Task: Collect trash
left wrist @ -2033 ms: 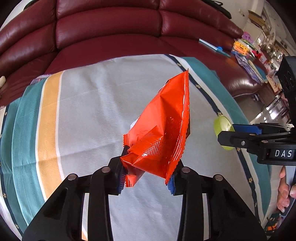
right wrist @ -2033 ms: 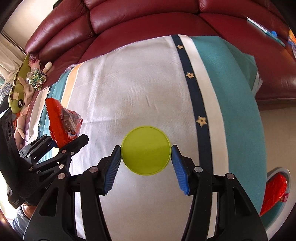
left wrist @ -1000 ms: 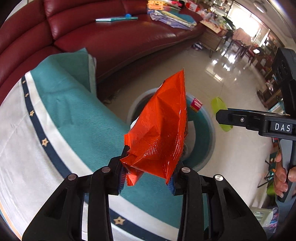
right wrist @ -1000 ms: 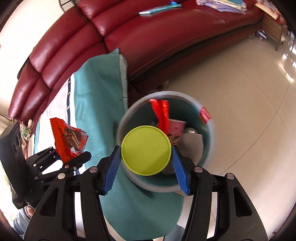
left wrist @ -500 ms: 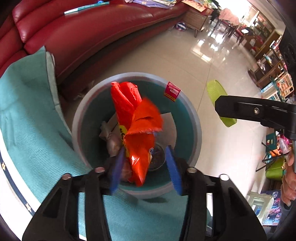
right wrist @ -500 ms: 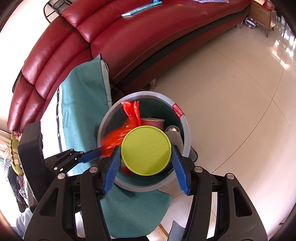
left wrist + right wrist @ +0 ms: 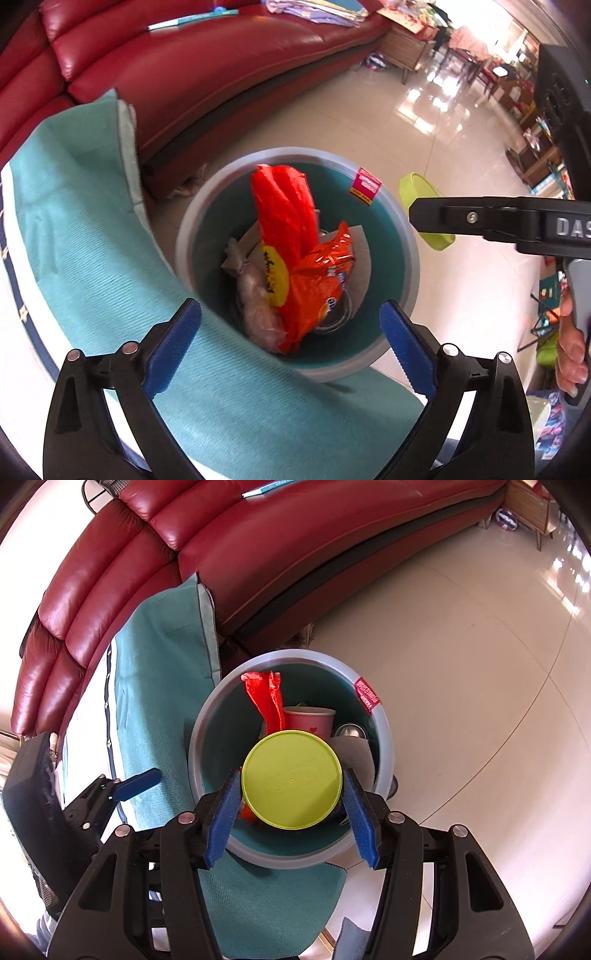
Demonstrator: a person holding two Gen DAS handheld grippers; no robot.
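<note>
A round grey bin (image 7: 404, 243) with a teal inside stands on the floor beside the couch. An orange snack wrapper (image 7: 317, 280) lies inside it against a taller red wrapper (image 7: 284, 206). My left gripper (image 7: 290, 341) hangs over the bin's near rim, its jaws opening wide with nothing between them. My right gripper (image 7: 291, 801) is shut on a lime-green round lid (image 7: 291, 779), held flat above the bin (image 7: 197, 734). In the left wrist view that lid (image 7: 424, 199) shows edge-on at the right. A pink paper cup (image 7: 310, 720) and a metal can (image 7: 349, 731) also lie in the bin.
A dark red leather couch (image 7: 184, 74) runs behind the bin. A teal striped cloth (image 7: 85, 258) hangs over its edge next to the bin's left side. Glossy cream floor tiles (image 7: 480, 664) spread to the right. A person's hand (image 7: 570, 343) grips the right gripper's handle.
My left gripper moved from over the cloth to above the bin, opened, and the orange wrapper dropped in. The right gripper carried the green lid over the bin too.
</note>
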